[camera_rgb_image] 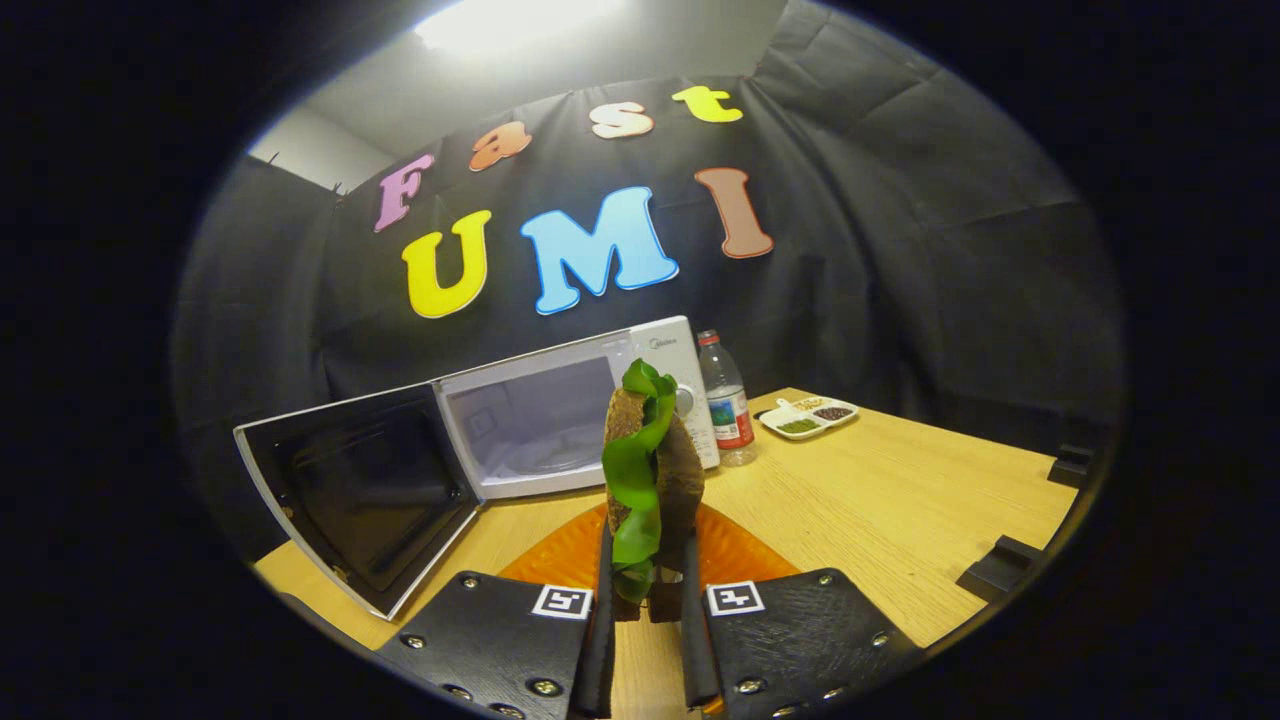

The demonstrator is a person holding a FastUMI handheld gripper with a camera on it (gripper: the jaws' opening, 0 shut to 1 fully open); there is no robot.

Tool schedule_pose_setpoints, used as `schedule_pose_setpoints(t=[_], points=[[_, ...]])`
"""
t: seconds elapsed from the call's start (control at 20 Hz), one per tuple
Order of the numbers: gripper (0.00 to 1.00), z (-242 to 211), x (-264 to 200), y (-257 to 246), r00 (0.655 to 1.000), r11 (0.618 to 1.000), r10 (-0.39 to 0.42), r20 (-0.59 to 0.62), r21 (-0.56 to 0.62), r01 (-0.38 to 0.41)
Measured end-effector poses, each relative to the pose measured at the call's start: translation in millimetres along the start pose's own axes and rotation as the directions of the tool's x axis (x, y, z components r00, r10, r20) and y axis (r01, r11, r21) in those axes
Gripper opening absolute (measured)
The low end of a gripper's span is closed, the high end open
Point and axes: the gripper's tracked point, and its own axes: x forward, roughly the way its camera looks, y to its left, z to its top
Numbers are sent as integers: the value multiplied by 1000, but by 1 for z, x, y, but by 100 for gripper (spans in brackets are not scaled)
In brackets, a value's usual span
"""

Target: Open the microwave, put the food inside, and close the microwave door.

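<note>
A toy sandwich (650,470), two brown bread slices with green lettuce between them, stands upright between my fingers. My gripper (648,590) is shut on the sandwich, holding it above an orange plate (735,550) on the wooden table. Beyond the sandwich stands the white microwave (560,420). Its door (360,490) is swung wide open to the left, and the lit cavity (535,425) shows a glass turntable inside.
A plastic water bottle (727,400) with a red label stands just right of the microwave. A white divided dish (808,416) with small fillings lies behind it. Dark brackets (1005,565) sit along the table's right edge. Bare wooden tabletop (890,500) stretches to the right.
</note>
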Motion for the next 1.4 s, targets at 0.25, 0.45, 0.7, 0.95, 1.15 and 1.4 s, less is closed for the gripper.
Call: schedule_pose_setpoints(t=[0.25, 0.45, 0.7, 0.95, 1.15, 1.4], points=[[27, 17, 35, 47, 1000, 997, 13, 14, -77, -12], [27, 31, 81, 87, 999, 988, 41, 29, -153, -37], [27, 15, 146, 129, 997, 975, 71, -39, -210, -78], [27, -8, 208, 156, 991, 966, 83, -104, -236, -105], [28, -16, 252, 169, 992, 965, 65, -108, -246, -90], [27, -15, 298, 186, 994, 968, 56, -99, -240, -78]])
